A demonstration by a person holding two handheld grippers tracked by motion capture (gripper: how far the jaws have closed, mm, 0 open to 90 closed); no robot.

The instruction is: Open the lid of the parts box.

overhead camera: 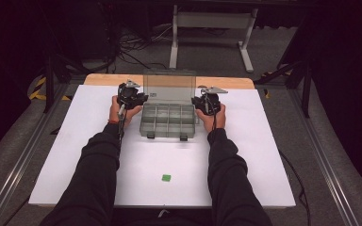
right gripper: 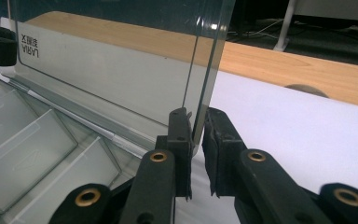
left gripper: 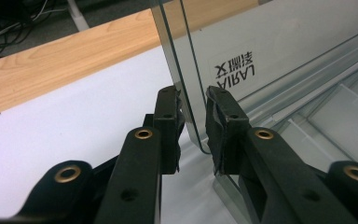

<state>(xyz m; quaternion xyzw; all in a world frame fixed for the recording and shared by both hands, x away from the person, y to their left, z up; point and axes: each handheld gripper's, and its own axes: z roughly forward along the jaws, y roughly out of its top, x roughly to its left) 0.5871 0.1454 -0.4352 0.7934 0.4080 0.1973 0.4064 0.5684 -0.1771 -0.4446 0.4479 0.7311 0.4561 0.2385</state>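
Note:
A clear plastic compartment box [overhead camera: 168, 134] sits at the far middle of the white table [overhead camera: 264, 155], with its transparent lid [overhead camera: 169, 84] standing upright. My left gripper [overhead camera: 143, 98] is at the lid's left edge. In the left gripper view the lid [left gripper: 284, 56] has its edge between the jaws of my left gripper [left gripper: 195, 116], with thin slivers of gap beside the pads. My right gripper [overhead camera: 195, 100] is at the lid's right edge. In the right gripper view the pads of my right gripper [right gripper: 196, 126] press on the lid [right gripper: 121, 70] near its lower corner.
A small green piece [overhead camera: 166, 177] lies on the white sheet near the front edge. A bare wooden strip [overhead camera: 103, 79] runs along the table's far side. The box's empty compartments [right gripper: 28, 140] lie left of the right jaws. Table legs and cables stand beyond.

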